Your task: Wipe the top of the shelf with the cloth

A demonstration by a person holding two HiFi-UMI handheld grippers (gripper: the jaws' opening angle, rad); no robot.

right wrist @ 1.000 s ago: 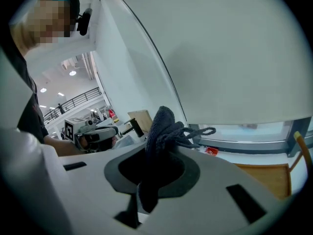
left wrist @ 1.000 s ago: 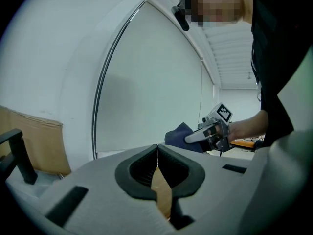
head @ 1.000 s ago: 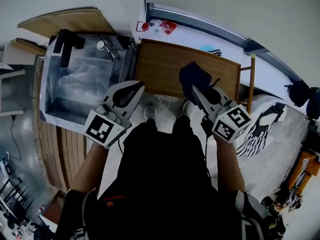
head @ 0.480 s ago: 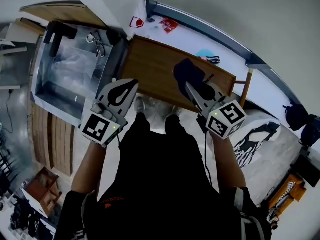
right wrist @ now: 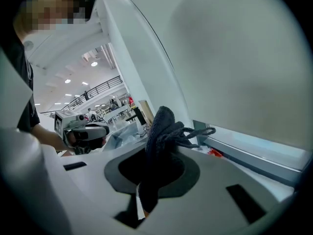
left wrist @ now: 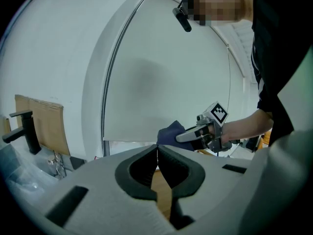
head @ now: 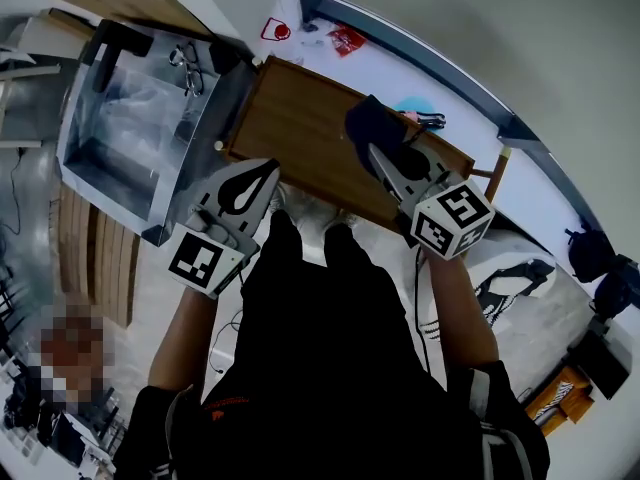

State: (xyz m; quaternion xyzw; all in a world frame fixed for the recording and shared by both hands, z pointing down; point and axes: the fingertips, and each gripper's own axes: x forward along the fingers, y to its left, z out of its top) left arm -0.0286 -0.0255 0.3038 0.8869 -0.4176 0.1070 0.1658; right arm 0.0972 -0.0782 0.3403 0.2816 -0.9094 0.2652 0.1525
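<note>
The wooden shelf top (head: 290,128) runs slantwise across the head view, just in front of the person's legs. The dark blue cloth (head: 366,124) sits bunched over the right part of this top, close to its far edge. It is clamped in the right gripper (head: 374,152). That gripper's own view shows the jaws closed on the fabric, with a wad and a loose loop standing up above them and a tail hanging down below. Whether the cloth presses on the wood or hangs just above it cannot be told.

The left gripper (head: 264,170) hangs at the near edge of the shelf top, toward its left half and well apart from the cloth. Its jaws are closed tip to tip with nothing between them. In its own view only a strip of the brown wood shows through the gap lower down. Each gripper carries its marker cube (head: 205,260) at the end nearest the person, off the shelf.

A stainless steel sink basin (head: 95,158) lined with clear plastic stands against the left end of the shelf. A black faucet (head: 108,44) stands at the corner of the basin farthest from the shelf. Beyond the far edge of the shelf lies a white ledge (head: 390,68) under a pale wall. On it, a small red item (head: 346,39) lies past the shelf's middle. A light blue round thing (head: 412,107) lies just behind the cloth.
</note>
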